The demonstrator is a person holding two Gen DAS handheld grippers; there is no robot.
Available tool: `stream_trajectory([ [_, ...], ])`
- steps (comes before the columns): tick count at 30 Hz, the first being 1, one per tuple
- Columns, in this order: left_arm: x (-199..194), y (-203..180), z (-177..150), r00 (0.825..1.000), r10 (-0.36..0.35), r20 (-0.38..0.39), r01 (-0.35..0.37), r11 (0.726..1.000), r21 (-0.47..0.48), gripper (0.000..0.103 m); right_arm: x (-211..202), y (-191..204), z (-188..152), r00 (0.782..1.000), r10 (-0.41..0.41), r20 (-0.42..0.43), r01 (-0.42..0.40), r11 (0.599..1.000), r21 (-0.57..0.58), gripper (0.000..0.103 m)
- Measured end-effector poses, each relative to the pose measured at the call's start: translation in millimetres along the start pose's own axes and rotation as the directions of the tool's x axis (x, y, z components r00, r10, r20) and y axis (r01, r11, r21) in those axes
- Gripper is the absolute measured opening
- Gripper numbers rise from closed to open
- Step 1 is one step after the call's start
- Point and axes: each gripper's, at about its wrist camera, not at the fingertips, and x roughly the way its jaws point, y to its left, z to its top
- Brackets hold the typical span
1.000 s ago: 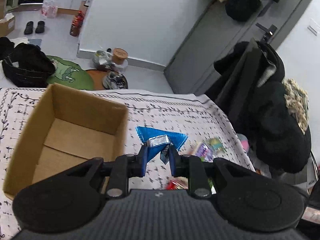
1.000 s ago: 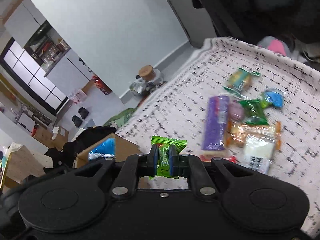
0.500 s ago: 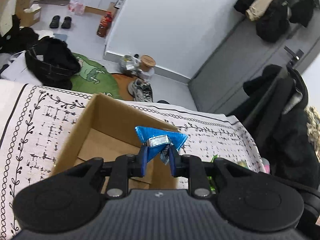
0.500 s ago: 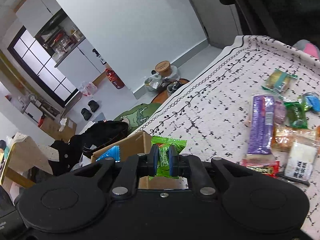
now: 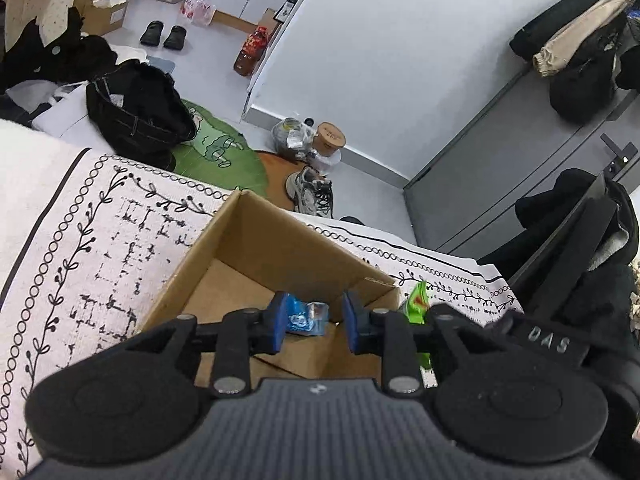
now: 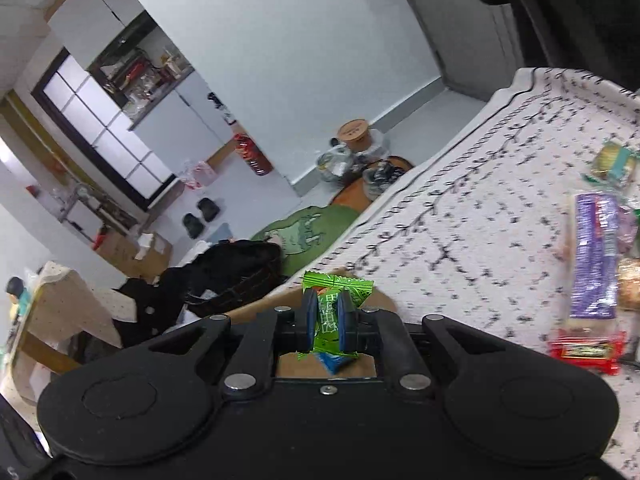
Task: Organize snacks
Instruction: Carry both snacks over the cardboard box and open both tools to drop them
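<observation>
An open cardboard box (image 5: 280, 248) stands on the patterned tablecloth (image 5: 100, 240). My left gripper (image 5: 314, 322) hangs over the box with its jaws opening. The blue snack packet (image 5: 306, 318) sits loose in the gap, down in the box, and the right pad stands clear of it. My right gripper (image 6: 326, 322) is shut on a green snack packet (image 6: 329, 312) at the box's edge (image 6: 260, 308). The blue packet (image 6: 334, 362) shows just below the green one. In the left wrist view the green packet (image 5: 418, 304) is beside the box's right corner.
More snacks lie on the cloth to the right: a long purple packet (image 6: 594, 256), a red one (image 6: 586, 350) and a teal one (image 6: 614, 160). Beyond the table's edge are a black bag (image 5: 136, 112), a green mat (image 5: 224, 160) and a shoe (image 5: 312, 192).
My left gripper moved over the box, then its jaws parted and the blue packet slipped down out of the grip. My right gripper carried the green packet left to the box's edge.
</observation>
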Motion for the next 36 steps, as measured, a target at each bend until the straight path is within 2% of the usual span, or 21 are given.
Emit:
stream_trajectory([
  [5, -4, 10, 3, 1.000, 0.024, 0.006, -0.024, 1.000, -0.014, 0.045, 1, 1, 3, 0.999, 0.039, -0.008, -0.039, 0.999, 0.002, 0.020],
  [7, -4, 12, 4, 0.999, 0.033, 0.001, -0.033, 0.999, -0.014, 0.049, -4, -3, 5, 0.999, 0.036, 0.001, -0.036, 0.999, 0.007, 0.032],
  [10, -3, 10, 2, 0.999, 0.030, -0.012, -0.029, 1.000, 0.001, 0.059, -14, -11, 7, 1.000, 0.008, 0.004, -0.008, 1.000, 0.011, 0.037],
  [11, -3, 7, 2, 0.999, 0.029, -0.016, -0.029, 1.000, 0.008, 0.065, -18, -15, 7, 1.000, -0.004, 0.006, 0.004, 1.000, 0.011, 0.038],
  [13, -4, 2, 0, 0.999, 0.028, -0.018, -0.028, 0.999, 0.020, 0.074, -27, -23, 8, 0.999, -0.035, 0.017, 0.034, 0.999, 0.011, 0.049],
  [15, -4, -5, -1, 0.999, 0.024, -0.023, -0.023, 0.999, 0.034, 0.082, -35, -31, 8, 0.998, -0.064, 0.028, 0.064, 0.998, 0.005, 0.055],
  [17, -3, -12, -4, 0.999, 0.020, -0.036, -0.018, 0.999, 0.051, 0.084, -42, -38, 9, 0.996, -0.089, 0.032, 0.089, 0.996, -0.002, 0.056],
  [22, -4, -26, -12, 0.998, 0.025, -0.059, -0.020, 0.996, 0.091, 0.087, -65, -52, 12, 0.987, -0.145, 0.062, 0.146, 0.989, -0.015, 0.074],
  [24, -6, -31, -14, 0.998, 0.027, -0.057, -0.021, 0.994, 0.111, 0.092, -75, -57, 14, 0.984, -0.160, 0.078, 0.161, 0.987, -0.017, 0.080],
  [26, -10, -38, -17, 0.999, 0.023, -0.047, -0.016, 0.991, 0.131, 0.096, -82, -63, 16, 0.982, -0.167, 0.083, 0.169, 0.985, -0.022, 0.081],
  [29, -15, -49, -20, 0.999, 0.001, -0.042, 0.006, 0.986, 0.166, 0.102, -93, -71, 18, 0.977, -0.190, 0.092, 0.193, 0.981, -0.018, 0.088],
  [36, -25, -76, -33, 0.999, -0.024, -0.039, 0.033, 0.971, 0.235, 0.103, -116, -87, 21, 0.972, -0.203, 0.116, 0.207, 0.978, -0.024, 0.098],
])
